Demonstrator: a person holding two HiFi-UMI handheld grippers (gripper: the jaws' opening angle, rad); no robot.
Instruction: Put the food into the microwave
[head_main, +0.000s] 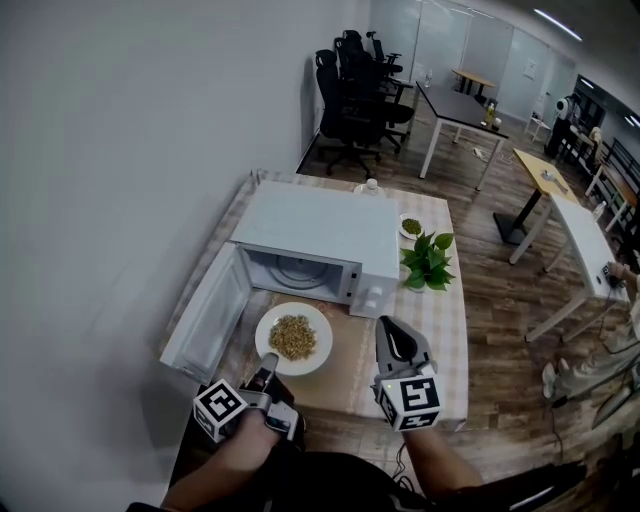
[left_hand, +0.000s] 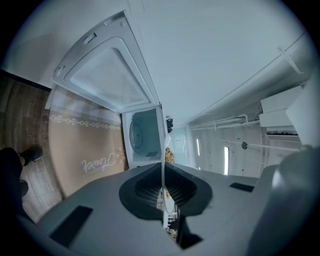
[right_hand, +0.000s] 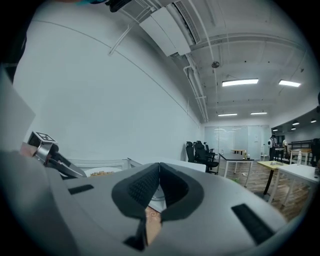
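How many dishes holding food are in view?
2. A round white plate of brownish food is in front of the open white microwave, its rim pinched by the left gripper; a small white dish of green food lies beyond the green potted plant. None looks hidden.

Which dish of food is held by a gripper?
The large plate of brown food: the left gripper grips its rim. The small dish by the plant is untouched.

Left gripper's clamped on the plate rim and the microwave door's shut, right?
Not quite. The left gripper is clamped on the plate rim, but the microwave door is not shut: it stands wide open, as the head view shows.
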